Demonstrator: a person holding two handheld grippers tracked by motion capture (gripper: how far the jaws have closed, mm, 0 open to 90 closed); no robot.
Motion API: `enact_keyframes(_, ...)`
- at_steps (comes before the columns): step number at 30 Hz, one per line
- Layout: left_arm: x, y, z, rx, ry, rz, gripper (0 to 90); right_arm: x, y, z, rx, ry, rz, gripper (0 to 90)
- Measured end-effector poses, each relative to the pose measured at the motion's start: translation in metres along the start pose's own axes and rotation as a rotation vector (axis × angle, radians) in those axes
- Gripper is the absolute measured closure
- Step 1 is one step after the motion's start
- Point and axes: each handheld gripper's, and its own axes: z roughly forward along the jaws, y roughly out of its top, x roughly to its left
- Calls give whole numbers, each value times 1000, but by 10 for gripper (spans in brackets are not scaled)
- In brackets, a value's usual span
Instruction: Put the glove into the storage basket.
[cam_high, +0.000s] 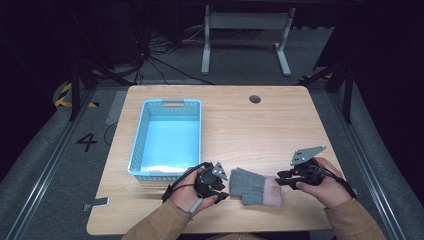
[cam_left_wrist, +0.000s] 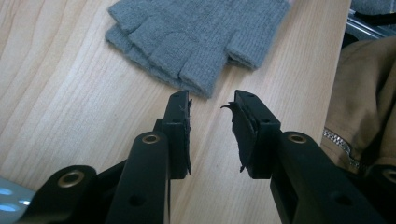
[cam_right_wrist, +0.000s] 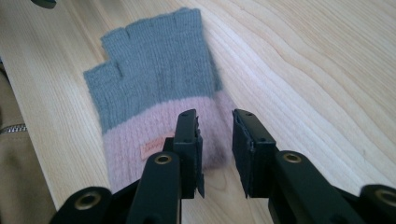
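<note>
A grey fingerless knit glove (cam_high: 252, 186) with a pink cuff lies flat near the table's front edge, finger ends pointing left. My left gripper (cam_high: 223, 189) is open just left of it; in the left gripper view the glove (cam_left_wrist: 196, 32) has its finger ends a little ahead of the gripper (cam_left_wrist: 212, 100), not touching. A second knit layer shows under those finger ends. My right gripper (cam_high: 281, 179) is open at the cuff end. In the right gripper view the gripper (cam_right_wrist: 215, 119) hangs low over the cuff's edge of the glove (cam_right_wrist: 154, 70), which carries a small label.
A light blue perforated basket (cam_high: 137, 140) stands empty on the left half of the wooden table. A cable hole (cam_high: 255, 99) sits near the far edge. A small grey object (cam_high: 97, 202) lies at the front left corner. A tan sleeve (cam_left_wrist: 369, 102) is close by.
</note>
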Motion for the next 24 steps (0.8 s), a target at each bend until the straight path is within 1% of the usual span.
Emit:
enact_keyframes(3, 1, -1, 2, 7, 12, -16, 678, -2, -4, -2, 11, -1, 6, 702)
enact_keyframes(6, 1, -2, 3, 3, 1, -29, 678, -5, -8, -2, 30, -12, 10, 692)
enact_keyframes(7, 1, -2, 3, 8, -7, -32, 692, -6, -9, -2, 35, -14, 13, 686)
enact_keyframes(9, 2, -2, 4, 5, -7, -29, 722, -8, -11, -1, 60, -18, 10, 677)
enact_keyframes(11, 1, -2, 5, 13, -11, -30, 749, -10, -13, 1, 79, -17, 5, 670)
enact_keyframes(12, 1, -2, 5, 15, -10, -22, 762, -11, -14, 3, 91, -14, 4, 669)
enact_keyframes(15, 1, -2, 8, 19, -11, -16, 772, -12, -16, 5, 113, -15, 9, 664)
enact_keyframes(18, 0, -2, 11, 24, -16, -20, 774, -13, -17, 6, 125, -6, 13, 665)
enact_keyframes(19, 1, -2, 12, 33, -18, -20, 774, -13, -17, 6, 129, -3, 17, 664)
enact_keyframes(20, 1, -2, 12, 33, -17, -16, 770, -12, -18, 7, 132, -1, 15, 664)
enact_keyframes(22, 0, -2, 14, 35, -24, -24, 768, -12, -18, 9, 141, 5, 9, 660)
enact_keyframes(24, 1, -1, 16, 41, -25, -20, 769, -12, -19, 12, 146, 11, 14, 652)
